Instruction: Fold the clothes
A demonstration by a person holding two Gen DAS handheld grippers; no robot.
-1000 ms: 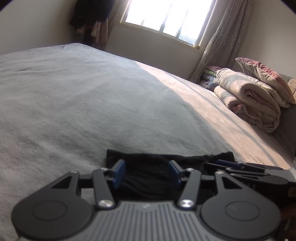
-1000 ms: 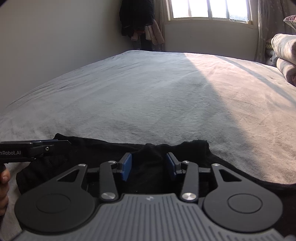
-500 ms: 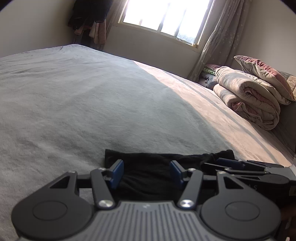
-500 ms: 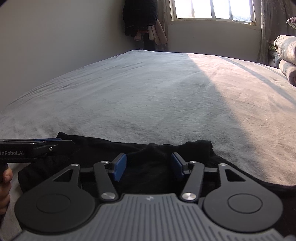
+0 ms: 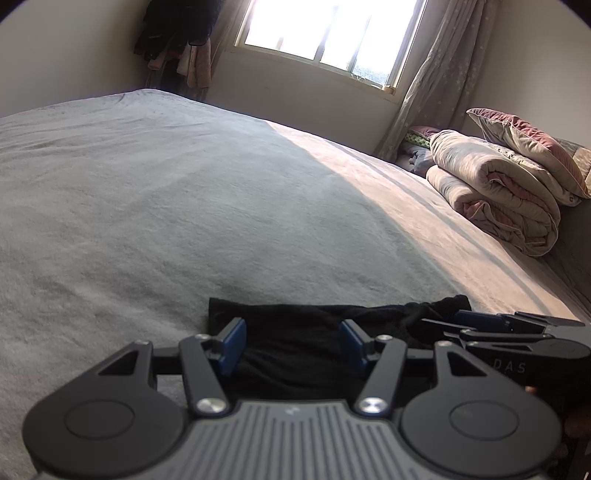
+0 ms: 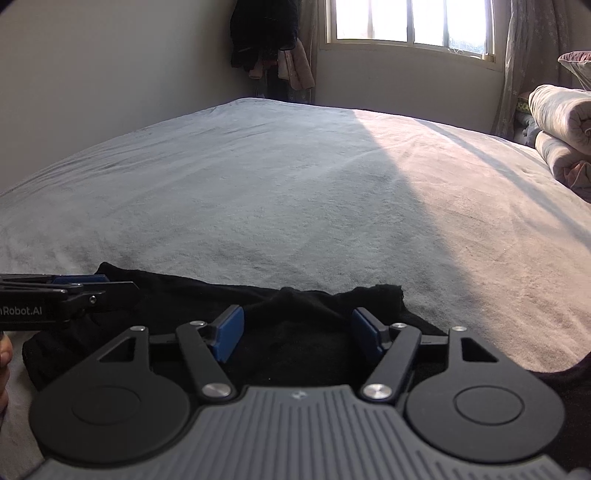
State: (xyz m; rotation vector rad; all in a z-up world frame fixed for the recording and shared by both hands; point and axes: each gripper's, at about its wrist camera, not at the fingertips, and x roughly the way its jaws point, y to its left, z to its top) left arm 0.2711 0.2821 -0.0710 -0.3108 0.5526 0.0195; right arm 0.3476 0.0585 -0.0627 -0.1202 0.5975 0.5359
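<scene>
A black garment (image 5: 295, 321) lies flat at the near edge of a grey bed (image 5: 221, 206). My left gripper (image 5: 291, 343) hovers low over its left part, open, with the cloth below its blue pads (image 5: 232, 345) and not pinched. In the right wrist view the same garment (image 6: 184, 291) stretches across the foreground. My right gripper (image 6: 297, 332) is over its right part with its jaws opening; cloth lies between the pads (image 6: 365, 334), which do not press on it. Each gripper shows from the side in the other's view: the right gripper (image 5: 498, 328), the left gripper (image 6: 66, 291).
A rolled quilt (image 5: 495, 192) and a pillow (image 5: 528, 144) are stacked at the bed's right side. Beyond the bed are a bright window (image 6: 410, 22), a curtain (image 5: 432, 85) and hanging clothes (image 6: 266, 33) in the corner. A hand (image 6: 3, 354) shows at the left edge.
The right gripper's jaws have spread clearly wider over the garment. The left gripper's jaws stand about the same. The garment has stayed on the bed.
</scene>
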